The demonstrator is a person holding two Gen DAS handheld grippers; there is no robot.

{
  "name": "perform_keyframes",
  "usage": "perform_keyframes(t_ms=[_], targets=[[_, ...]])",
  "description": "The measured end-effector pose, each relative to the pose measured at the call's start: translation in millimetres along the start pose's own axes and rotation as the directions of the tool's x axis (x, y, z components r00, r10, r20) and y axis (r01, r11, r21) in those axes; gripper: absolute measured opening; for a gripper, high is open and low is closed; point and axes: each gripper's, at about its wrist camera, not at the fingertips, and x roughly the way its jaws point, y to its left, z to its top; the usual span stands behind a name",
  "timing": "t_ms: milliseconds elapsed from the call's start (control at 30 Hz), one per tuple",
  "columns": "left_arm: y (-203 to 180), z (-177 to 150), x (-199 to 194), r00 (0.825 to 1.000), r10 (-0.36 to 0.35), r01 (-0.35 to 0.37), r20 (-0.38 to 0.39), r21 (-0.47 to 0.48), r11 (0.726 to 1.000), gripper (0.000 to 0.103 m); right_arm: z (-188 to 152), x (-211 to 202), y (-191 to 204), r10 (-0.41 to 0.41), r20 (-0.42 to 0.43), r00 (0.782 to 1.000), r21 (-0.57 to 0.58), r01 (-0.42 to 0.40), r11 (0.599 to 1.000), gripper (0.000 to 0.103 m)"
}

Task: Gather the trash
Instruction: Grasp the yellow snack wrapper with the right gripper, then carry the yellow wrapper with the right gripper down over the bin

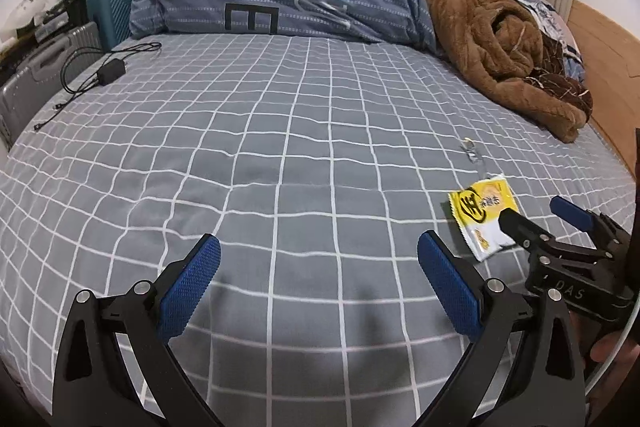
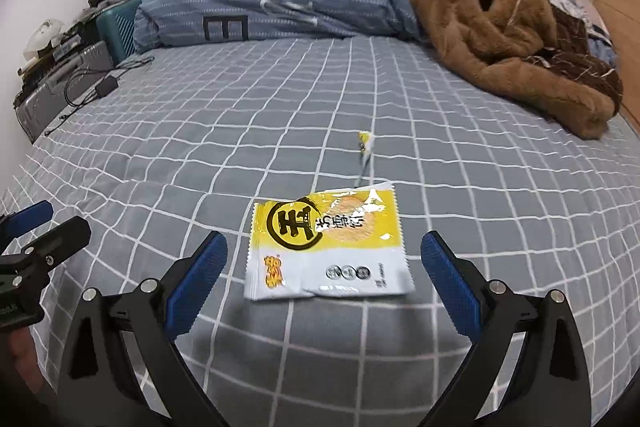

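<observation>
**Right gripper lining up on the snack wrapper**

The yellow-and-white snack wrapper (image 2: 326, 241) is lying flat on the grey checked bed sheet (image 2: 240, 131), toward the bed's right edge and near its foot. The right gripper (image 2: 324, 259) is hovering with its 2 blue-padded fingers spread wide, empty, and the wrapper is sitting straight ahead, roughly centred in the gap between them. Its yellow end is pointing away from the fingers and its white end toward them; it looks only slightly taller than wide, so either axis should fit the span. The left gripper (image 1: 318, 259) is also spread wide and holding nothing, over bare sheet well to the wrapper's left, so the right one is clearly nearer.

The wrapper is thin, glossy, crinkled film with serrated edges, likely light and slippery against the soft fabric; pinching it probably calls for pressing down into the sheet. Just beyond its far edge a small torn strip (image 2: 365, 151) is lying, narrow and shiny, a second piece to collect. A brown fleece blanket (image 2: 500, 39) is bunched at the right edge.
</observation>
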Motion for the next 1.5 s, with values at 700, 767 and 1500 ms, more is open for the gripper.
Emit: perform_keyframes(t_ms=[700, 767, 1500], targets=[[-7, 1, 24, 0.999, -0.018, 0.017, -0.029, -0.030, 0.999, 0.097, -1, 62, -7, 0.066, -0.179, 0.982, 0.042, -0.059, 0.997, 0.071], [-8, -1, 24, 0.999, -0.019, 0.018, -0.030, -0.029, 0.999, 0.097, -2, 64, -8, 0.068, -0.182, 0.981, 0.048, -0.060, 0.997, 0.070], [-1, -1, 21, 0.999, -0.021, 0.020, -0.028, -0.039, 0.999, 0.097, 4, 54, -14, 0.049, -0.167, 0.985, 0.059, -0.040, 0.997, 0.028]])
